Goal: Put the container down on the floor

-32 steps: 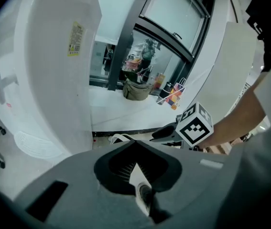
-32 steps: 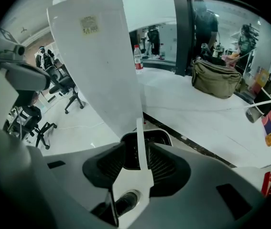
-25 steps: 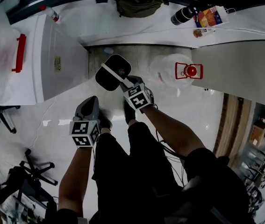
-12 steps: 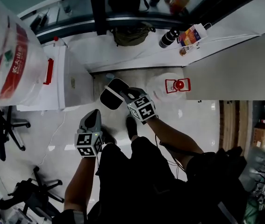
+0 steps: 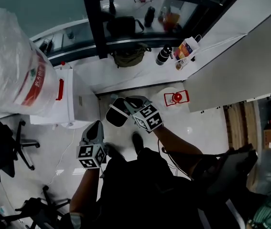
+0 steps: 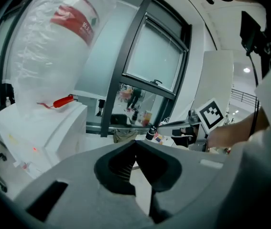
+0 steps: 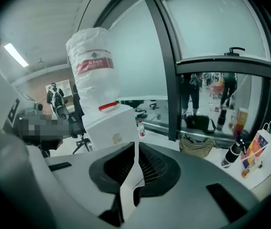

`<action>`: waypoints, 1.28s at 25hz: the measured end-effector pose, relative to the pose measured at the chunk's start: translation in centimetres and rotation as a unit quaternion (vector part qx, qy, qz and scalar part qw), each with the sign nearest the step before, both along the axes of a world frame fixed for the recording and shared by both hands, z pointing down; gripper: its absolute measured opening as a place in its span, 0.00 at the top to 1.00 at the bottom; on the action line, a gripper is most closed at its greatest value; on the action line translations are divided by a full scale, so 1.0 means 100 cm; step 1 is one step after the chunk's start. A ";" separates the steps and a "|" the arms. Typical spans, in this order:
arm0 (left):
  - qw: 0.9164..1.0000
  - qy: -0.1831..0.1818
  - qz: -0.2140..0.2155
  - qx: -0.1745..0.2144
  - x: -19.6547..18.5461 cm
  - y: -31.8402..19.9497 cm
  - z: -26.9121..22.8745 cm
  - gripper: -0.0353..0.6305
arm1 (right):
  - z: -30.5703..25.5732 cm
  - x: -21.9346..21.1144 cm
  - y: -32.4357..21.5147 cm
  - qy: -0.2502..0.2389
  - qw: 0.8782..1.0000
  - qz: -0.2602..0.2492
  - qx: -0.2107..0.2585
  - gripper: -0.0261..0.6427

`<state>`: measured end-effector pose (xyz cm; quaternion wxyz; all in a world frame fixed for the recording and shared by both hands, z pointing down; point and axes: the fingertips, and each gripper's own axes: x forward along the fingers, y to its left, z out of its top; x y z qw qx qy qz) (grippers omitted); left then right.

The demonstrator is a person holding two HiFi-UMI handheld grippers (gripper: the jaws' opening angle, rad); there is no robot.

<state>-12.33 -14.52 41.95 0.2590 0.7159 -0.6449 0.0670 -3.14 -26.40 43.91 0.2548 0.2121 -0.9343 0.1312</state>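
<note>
The container (image 5: pixel 176 98), a clear water jug with a red handle and cap, stands on the pale floor by the corner of a grey partition, with neither gripper touching it. My right gripper (image 5: pixel 117 112) hangs left of it, well above the floor. Its jaws have just been closing and now leave only a thin slit (image 7: pixel 135 147) with nothing between them. My left gripper (image 5: pixel 93 129) is lower left in the head view, its tips meeting on nothing (image 6: pixel 135 144). The jug does not show in either gripper view.
A white water dispenser (image 5: pixel 73 104) carries a large bottle wrapped in a plastic bag (image 5: pixel 16 75) at the left. On the window ledge lie an olive bag (image 5: pixel 128 56), a black flask (image 5: pixel 164 55) and a colourful paper bag (image 5: pixel 185 49). An office chair (image 5: pixel 1 142) stands far left.
Both grippers and the head have risen away from the floor, so the jug looks smaller and farther. The right gripper's wide jaws have drawn nearly together.
</note>
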 end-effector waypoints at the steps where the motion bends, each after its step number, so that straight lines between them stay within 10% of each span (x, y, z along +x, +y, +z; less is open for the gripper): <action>1: 1.000 0.003 -0.003 0.000 0.000 0.002 -0.005 0.94 | -0.010 0.000 0.002 -0.006 1.000 0.001 0.002 0.92; 32: 0.993 -0.052 -0.016 0.107 -0.016 0.009 -0.152 0.94 | -0.177 -0.002 0.035 -0.095 0.993 -0.001 0.068 0.95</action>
